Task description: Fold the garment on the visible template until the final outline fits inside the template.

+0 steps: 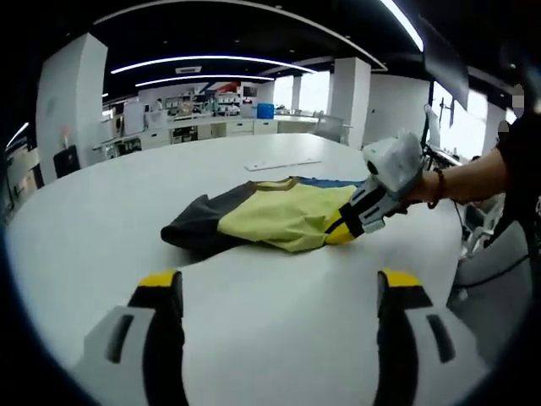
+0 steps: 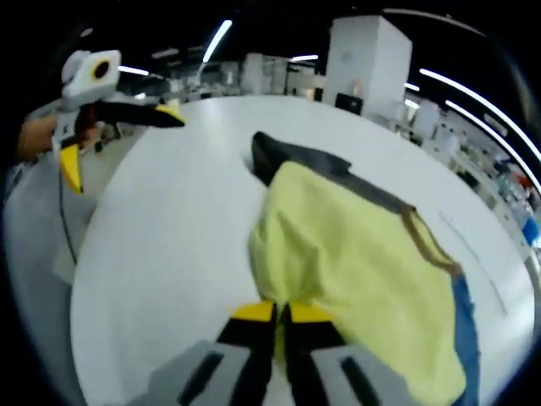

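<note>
The garment (image 1: 270, 216) lies bunched on the white table (image 1: 254, 330), toward the far side where the right-hand person's arm reaches in; it is mostly yellow, with a dark sleeve or panel at one end and a blue strip at the other. No template outline can be made out under or around it, so whether the cloth sits inside one cannot be told. The right gripper (image 2: 279, 315) has its jaws closed together on the near yellow edge of the garment, the cloth puckering up just above the tips, which suggests it is pinching that hem to lift and carry it over for a fold. In the left gripper view the same tool (image 1: 348, 227) shows at the garment's edge, angled down to the table with its tip at the cloth. The left gripper (image 1: 277, 292) hangs above bare table well short of the garment, jaws spread wide and empty, probably waiting to pin or take another corner. In the right gripper view it (image 2: 118, 139) appears held off past the table's edge, jaws parted. The fold looks only partly done, the cloth being rumpled rather than flat.
</note>
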Demonstrator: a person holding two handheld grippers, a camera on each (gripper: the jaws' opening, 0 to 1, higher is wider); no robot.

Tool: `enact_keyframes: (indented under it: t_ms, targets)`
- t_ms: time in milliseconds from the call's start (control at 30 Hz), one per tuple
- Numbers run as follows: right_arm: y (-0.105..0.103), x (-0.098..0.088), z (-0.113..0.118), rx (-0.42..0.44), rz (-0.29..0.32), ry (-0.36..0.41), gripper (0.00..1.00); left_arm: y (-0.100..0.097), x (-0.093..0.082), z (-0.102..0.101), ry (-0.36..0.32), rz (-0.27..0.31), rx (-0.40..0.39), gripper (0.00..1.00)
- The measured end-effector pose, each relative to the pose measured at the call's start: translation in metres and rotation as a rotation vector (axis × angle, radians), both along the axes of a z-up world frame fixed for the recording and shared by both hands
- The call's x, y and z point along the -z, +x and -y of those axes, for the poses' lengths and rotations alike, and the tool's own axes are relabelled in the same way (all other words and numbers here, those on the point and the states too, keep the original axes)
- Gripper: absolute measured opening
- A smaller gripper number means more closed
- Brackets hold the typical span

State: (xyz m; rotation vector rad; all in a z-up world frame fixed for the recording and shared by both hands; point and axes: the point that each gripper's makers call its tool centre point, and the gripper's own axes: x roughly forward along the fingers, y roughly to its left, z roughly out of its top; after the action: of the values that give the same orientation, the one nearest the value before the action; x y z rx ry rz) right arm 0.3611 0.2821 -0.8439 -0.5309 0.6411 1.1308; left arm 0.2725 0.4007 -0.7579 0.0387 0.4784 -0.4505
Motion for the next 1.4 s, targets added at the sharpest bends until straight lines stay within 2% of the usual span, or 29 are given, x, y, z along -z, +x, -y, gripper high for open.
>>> enact_keyframes:
  t_ms: [133,267,367,667,1100,1133,1400]
  targets:
    - [-0.001,-0.012,0.000,-0.010,0.011,0.017,0.00,0.000,0.000,0.000,0.012,0.002,0.004,0.93]
    - [0.001,-0.032,0.001,-0.014,0.032,0.044,0.00,0.001,0.000,0.000,0.009,0.003,0.006,0.93]
    - [0.010,-0.054,0.002,-0.006,0.069,0.076,0.00,0.003,0.001,0.001,0.006,0.002,0.009,0.92]
    - [0.047,-0.083,0.005,0.067,0.118,0.124,0.00,0.005,0.005,0.008,-0.002,-0.012,0.032,0.89]
    - [0.099,-0.082,0.007,0.172,0.096,0.159,0.00,0.009,0.009,0.011,-0.015,-0.022,0.035,0.86]
    - [0.106,-0.079,0.007,0.183,0.089,0.159,0.00,0.009,0.009,0.011,-0.017,-0.022,0.035,0.86]
    - [0.124,-0.055,0.011,0.214,0.065,0.104,0.00,0.015,0.013,0.014,-0.027,-0.028,0.046,0.83]
